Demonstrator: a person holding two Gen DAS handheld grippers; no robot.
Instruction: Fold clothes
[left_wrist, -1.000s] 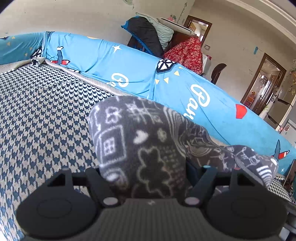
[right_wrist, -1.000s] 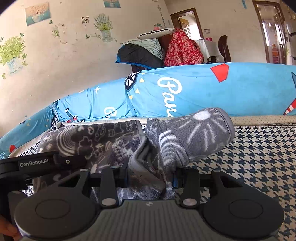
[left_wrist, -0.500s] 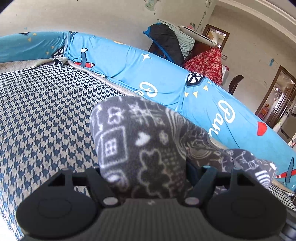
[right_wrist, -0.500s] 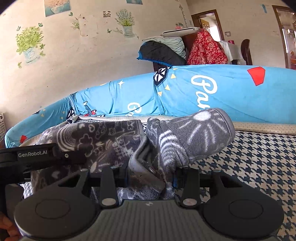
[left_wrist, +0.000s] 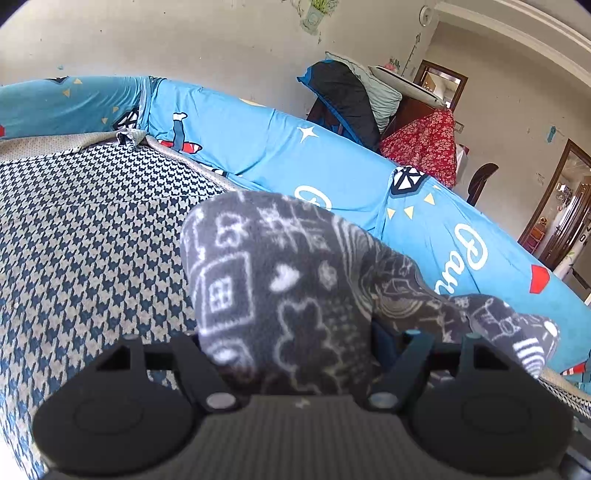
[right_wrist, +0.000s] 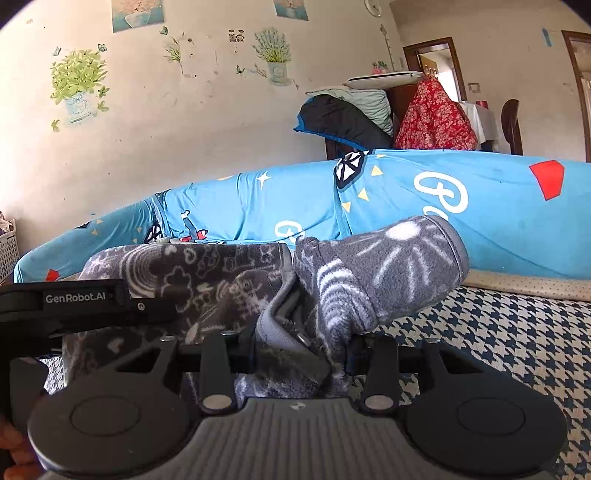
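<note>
Fleece garment (left_wrist: 280, 291) clamped in both grippers; left gripper (right_wrist: 88, 299) reads "GenRobot.AI".

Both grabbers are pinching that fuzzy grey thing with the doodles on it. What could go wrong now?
The grey fleece garment bulges thick between the left gripper fingers, so a bunched layer might slip out. At the right gripper, a seam edge and the loose cuff sit twisted together, so the fold could come out crooked. The left gripper's body is close beside it, so they might bump.

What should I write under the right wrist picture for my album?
Right gripper pinching a grey doodle fleece above the houndstooth bed cover.
</note>
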